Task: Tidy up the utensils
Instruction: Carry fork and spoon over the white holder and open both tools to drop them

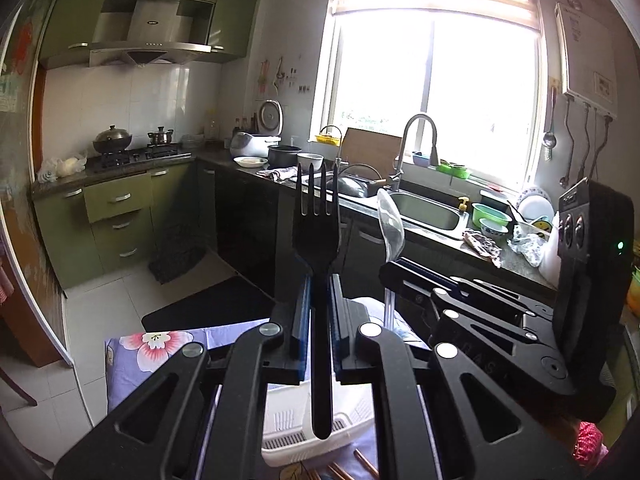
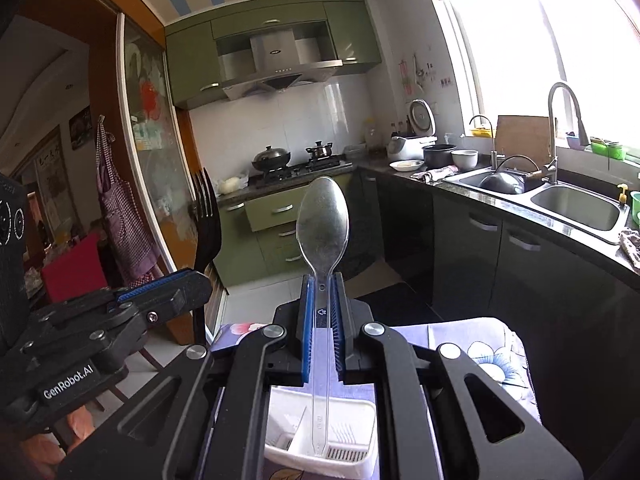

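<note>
Matte black plastic fork [image 1: 316,236], clear glossy spoon [image 2: 323,220], slotted white basket [image 2: 352,440]

"GenRobot.AI" showing in white lettering on the left gripper [image 2: 200,280] body, lower left of the right wrist view, other markings staying illegible

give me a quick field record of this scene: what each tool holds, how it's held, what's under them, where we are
left tool: shut on black fork, tines pointing away from the camera
right tool: shut on clear spoon, bowl pointing away from the camera
below: white slotted basket on floral cloth
basket contents: no utensil seen inside
also on cloth: chopsticks beside the basket
setting: kitchen, sink under the window, stove at the back
task status: both utensils lifted, neither placed yet
</note>
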`<state>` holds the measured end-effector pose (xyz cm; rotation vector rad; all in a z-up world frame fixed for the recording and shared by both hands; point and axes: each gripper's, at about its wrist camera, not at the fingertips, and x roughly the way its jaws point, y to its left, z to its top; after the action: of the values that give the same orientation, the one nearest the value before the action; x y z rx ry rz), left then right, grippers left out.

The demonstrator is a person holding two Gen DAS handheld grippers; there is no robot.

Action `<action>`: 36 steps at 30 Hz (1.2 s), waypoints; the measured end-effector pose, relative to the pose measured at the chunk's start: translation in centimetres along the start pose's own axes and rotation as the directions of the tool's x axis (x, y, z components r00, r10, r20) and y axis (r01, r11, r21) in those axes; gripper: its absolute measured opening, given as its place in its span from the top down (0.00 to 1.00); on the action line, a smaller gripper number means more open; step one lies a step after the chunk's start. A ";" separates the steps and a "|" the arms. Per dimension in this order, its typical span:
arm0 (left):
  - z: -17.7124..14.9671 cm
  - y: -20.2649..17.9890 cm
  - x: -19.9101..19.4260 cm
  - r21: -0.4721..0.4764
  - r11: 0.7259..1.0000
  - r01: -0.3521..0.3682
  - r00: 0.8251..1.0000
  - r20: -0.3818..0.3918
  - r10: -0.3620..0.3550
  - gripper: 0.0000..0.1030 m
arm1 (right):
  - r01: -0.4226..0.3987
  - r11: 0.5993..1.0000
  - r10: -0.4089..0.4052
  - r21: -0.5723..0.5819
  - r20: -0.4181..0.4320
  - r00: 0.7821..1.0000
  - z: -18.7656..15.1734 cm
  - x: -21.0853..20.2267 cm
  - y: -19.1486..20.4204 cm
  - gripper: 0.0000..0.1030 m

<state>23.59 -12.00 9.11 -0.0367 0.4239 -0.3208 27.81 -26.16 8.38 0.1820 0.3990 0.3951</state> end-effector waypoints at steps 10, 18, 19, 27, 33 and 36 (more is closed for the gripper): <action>-4.1 1.1 4.5 0.019 0.999 -0.038 0.999 -0.016 0.039 0.91 | 0.000 1.000 0.001 0.012 -0.012 1.000 -4.3 4.3 -2.8 0.91; -6.0 2.0 4.9 0.017 0.998 -0.057 0.997 -0.050 0.058 0.91 | 0.024 1.000 -0.025 -0.012 -0.027 0.999 -6.9 4.0 -2.7 0.91; -6.2 2.1 4.9 0.017 0.998 -0.059 0.997 -0.056 0.060 0.91 | 0.026 1.000 -0.026 -0.012 -0.031 0.999 -7.0 4.1 -2.8 0.91; -6.8 2.8 4.7 0.027 0.997 -0.066 0.996 -0.066 0.068 0.88 | 0.024 0.999 -0.025 -0.031 -0.041 0.999 -8.2 3.7 -2.4 0.89; -7.1 3.0 3.7 0.023 0.997 -0.076 0.995 -0.057 0.077 0.70 | 0.022 0.999 -0.023 -0.038 -0.038 0.999 -8.6 2.7 -2.2 0.89; -6.9 2.9 2.5 0.019 0.997 -0.081 0.996 -0.046 0.082 0.61 | 0.021 0.999 -0.022 -0.040 -0.038 0.999 -8.6 1.6 -2.0 0.85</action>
<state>23.78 -9.85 1.48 0.0046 0.4679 -0.2453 26.31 -26.47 -0.43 0.1314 0.4302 0.3857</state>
